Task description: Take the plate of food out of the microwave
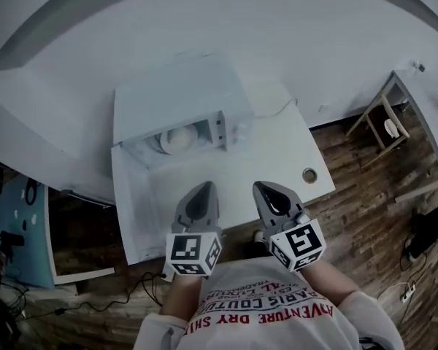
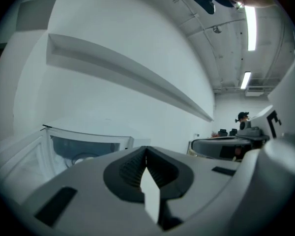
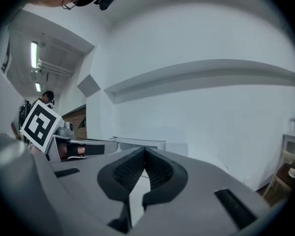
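At the far left of the head view, a blue panel [image 1: 18, 221] is seen standing on the wooden floor [image 1: 365, 217] beside the white table [image 1: 277, 152]. On the table, the white microwave [image 1: 179, 93] is found with its door [image 1: 130, 195] swung fully open toward the person. The plate of food [image 1: 181, 138] is seen inside the microwave cavity, on its floor (what lies on the plate cannot be made out). The left gripper [image 1: 202, 187] is held over the near table edge, just right of the open door and well short of the plate; its jaws are pressed together with nothing between them, as shown in the left gripper view [image 2: 146, 152]. The right gripper [image 1: 266, 189] is held beside it, the two apart, and its jaws are likewise closed on nothing [image 3: 143, 154]. Further right, a small round object [image 1: 309, 174] lies on the table, and a wooden stool [image 1: 383, 122] stands on the floor.
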Action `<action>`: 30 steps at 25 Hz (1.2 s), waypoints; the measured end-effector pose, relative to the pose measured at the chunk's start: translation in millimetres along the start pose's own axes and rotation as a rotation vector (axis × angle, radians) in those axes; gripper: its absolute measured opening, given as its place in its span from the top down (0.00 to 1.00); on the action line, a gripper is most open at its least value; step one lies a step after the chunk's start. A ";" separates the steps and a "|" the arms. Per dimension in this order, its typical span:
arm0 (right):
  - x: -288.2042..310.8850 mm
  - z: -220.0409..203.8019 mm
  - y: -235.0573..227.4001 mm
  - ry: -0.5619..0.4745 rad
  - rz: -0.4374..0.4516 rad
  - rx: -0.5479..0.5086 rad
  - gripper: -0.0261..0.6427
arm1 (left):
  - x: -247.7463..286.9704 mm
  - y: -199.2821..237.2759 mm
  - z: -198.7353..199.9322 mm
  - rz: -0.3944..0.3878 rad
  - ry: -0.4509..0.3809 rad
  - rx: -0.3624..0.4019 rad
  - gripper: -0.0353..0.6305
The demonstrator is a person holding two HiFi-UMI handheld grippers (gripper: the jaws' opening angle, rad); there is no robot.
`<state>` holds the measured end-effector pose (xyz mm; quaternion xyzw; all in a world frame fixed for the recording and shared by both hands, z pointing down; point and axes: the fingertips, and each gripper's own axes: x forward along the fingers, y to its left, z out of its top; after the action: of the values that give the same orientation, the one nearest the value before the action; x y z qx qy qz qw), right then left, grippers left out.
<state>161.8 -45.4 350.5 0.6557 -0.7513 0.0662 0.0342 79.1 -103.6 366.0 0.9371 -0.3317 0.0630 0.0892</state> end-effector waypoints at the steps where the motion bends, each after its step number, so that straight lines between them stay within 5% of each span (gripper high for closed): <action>1: 8.4 2.5 -10.1 0.001 0.029 -0.010 0.96 | 10.6 1.8 0.6 0.030 -0.001 -0.009 0.94; 9: 77.3 -13.3 -60.6 0.050 0.213 -0.019 0.96 | 51.2 35.7 -29.7 0.314 0.036 -0.083 0.94; 17: 136.4 -38.6 -41.9 0.104 0.305 -0.050 0.96 | 46.5 87.2 -42.1 0.486 0.011 -0.077 0.94; 23: 173.7 -62.0 -24.8 0.151 0.337 -0.065 0.96 | 65.7 134.9 -83.0 0.493 0.040 -0.197 0.94; 30: 218.3 -98.4 -24.3 0.183 0.288 -0.074 0.96 | 94.5 180.9 -128.5 0.455 0.067 -0.490 0.93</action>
<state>152.3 -248.5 479.3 0.5310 -0.8331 0.1022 0.1165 30.0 -272.7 530.8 0.7872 -0.5344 0.0303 0.3065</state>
